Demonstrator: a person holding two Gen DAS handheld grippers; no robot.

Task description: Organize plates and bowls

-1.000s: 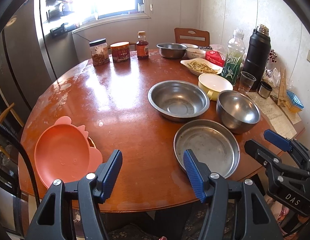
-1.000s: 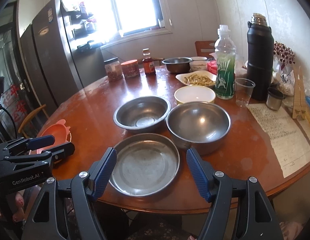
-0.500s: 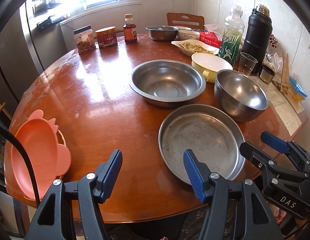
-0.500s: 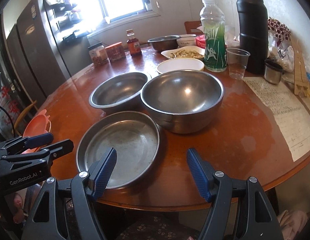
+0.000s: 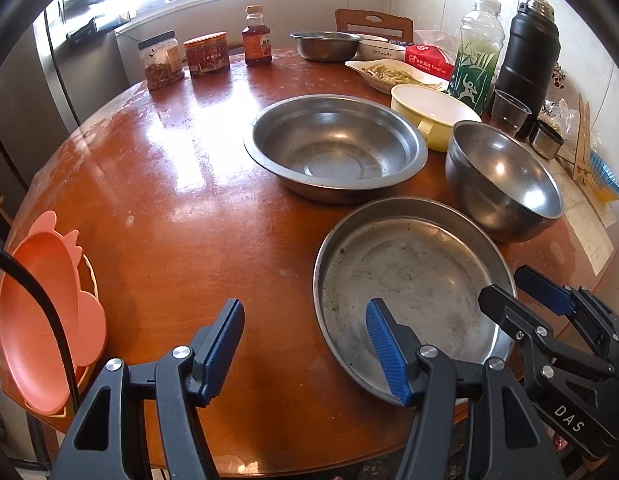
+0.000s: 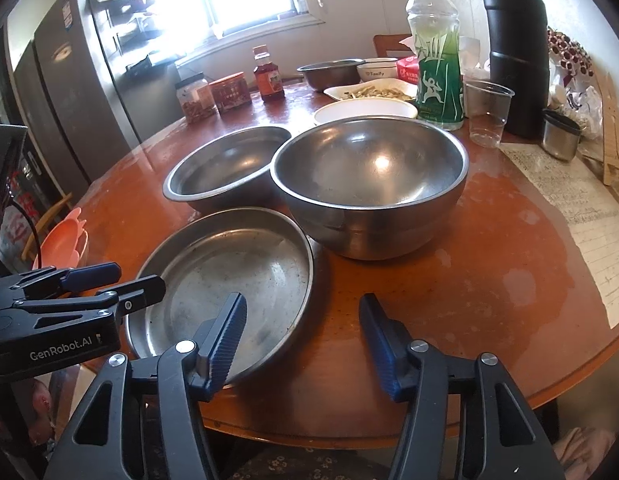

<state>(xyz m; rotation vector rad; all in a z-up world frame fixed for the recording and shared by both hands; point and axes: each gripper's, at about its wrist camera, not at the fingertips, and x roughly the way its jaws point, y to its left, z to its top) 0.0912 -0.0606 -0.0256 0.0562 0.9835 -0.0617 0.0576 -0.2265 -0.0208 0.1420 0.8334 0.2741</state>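
A flat steel pan point(image 5: 409, 280) point(image 6: 229, 276) lies at the near edge of the round wooden table point(image 5: 181, 208). Behind it stand a wide steel basin point(image 5: 333, 148) point(image 6: 225, 168) and a deep steel bowl point(image 5: 505, 176) point(image 6: 369, 176), with a yellow bowl point(image 5: 433, 116) further back. A pink plate point(image 5: 33, 320) sits at the table's left edge. My left gripper point(image 5: 303, 320) is open over the table, its right pad above the pan's near-left rim. My right gripper point(image 6: 303, 308) hovers at the pan's right rim; its jaws are closing and grip nothing.
At the back stand two jars point(image 5: 161, 60), a sauce bottle point(image 5: 256, 38), a small steel bowl point(image 5: 325, 44), a dish of food point(image 5: 389, 74), a green bottle point(image 6: 435, 48), a black flask point(image 6: 515, 48) and a plastic cup point(image 6: 487, 114). A paper sheet point(image 6: 581, 208) lies right. A fridge point(image 6: 81, 92) stands left.
Both grippers have sunk toward the table and come closer to the flat pan. The right gripper's jaws have narrowed; the left gripper's gap is the same.
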